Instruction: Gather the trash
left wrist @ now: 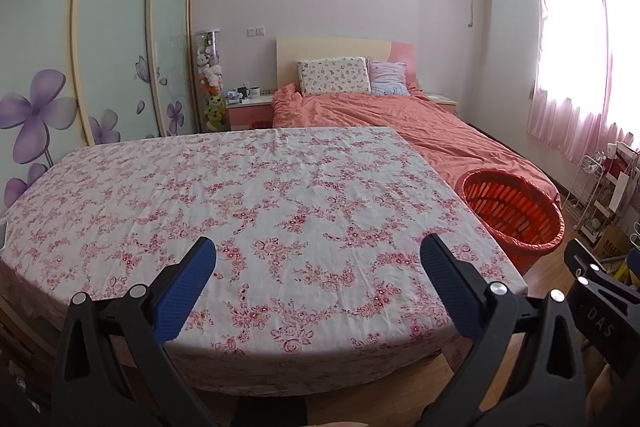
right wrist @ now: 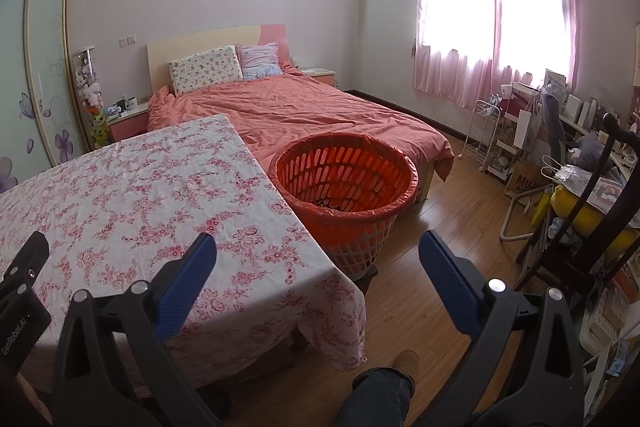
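Left gripper [left wrist: 318, 259]: jaws spread, empty, over tabletop [left wrist: 248, 195].
Right gripper [right wrist: 318, 259]: jaws spread, empty.
Basket [right wrist: 344, 183]: upright, mouth up (red liner), beside tabletop.

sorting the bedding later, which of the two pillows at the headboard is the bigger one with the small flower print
The left pillow, cream with a scattered small print. It is wider and leans on the headboard; the smaller striped, frilled pillow sits to its right.

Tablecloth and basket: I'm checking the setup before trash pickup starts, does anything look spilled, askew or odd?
Nothing stands out. The floral tablecloth lies flat, only lightly creased. The orange basket stands upright on the floor beside the table, with something small and dark at its bottom. Both grippers, left and right, are open and empty.
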`<state>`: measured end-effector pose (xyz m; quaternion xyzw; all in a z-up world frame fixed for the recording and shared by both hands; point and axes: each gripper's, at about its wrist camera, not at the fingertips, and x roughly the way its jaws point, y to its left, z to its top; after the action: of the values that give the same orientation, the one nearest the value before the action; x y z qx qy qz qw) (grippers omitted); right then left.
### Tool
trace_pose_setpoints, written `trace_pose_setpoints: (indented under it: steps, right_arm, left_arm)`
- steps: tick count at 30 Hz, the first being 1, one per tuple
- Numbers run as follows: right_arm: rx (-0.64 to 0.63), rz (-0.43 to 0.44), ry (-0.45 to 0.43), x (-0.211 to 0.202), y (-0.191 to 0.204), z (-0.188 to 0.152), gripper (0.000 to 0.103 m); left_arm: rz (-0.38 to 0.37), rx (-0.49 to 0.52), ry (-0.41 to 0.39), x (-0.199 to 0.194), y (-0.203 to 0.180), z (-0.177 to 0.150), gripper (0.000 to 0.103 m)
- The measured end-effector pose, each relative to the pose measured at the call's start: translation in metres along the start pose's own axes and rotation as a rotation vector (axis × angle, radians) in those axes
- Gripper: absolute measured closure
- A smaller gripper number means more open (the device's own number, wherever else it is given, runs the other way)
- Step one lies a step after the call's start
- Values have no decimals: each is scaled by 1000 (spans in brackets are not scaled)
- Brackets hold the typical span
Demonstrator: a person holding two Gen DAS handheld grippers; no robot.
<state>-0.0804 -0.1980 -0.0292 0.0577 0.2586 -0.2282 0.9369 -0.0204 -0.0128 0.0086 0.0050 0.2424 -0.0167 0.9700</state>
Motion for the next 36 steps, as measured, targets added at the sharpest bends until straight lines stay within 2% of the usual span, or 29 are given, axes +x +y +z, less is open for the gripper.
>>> trace_pose_setpoints:
  steps: [36]
  right_arm:
    - [4, 0, -3, 2, 1, 3, 4]
  left_arm:
    - [-2, -2, 12, 2, -1, -1, 2]
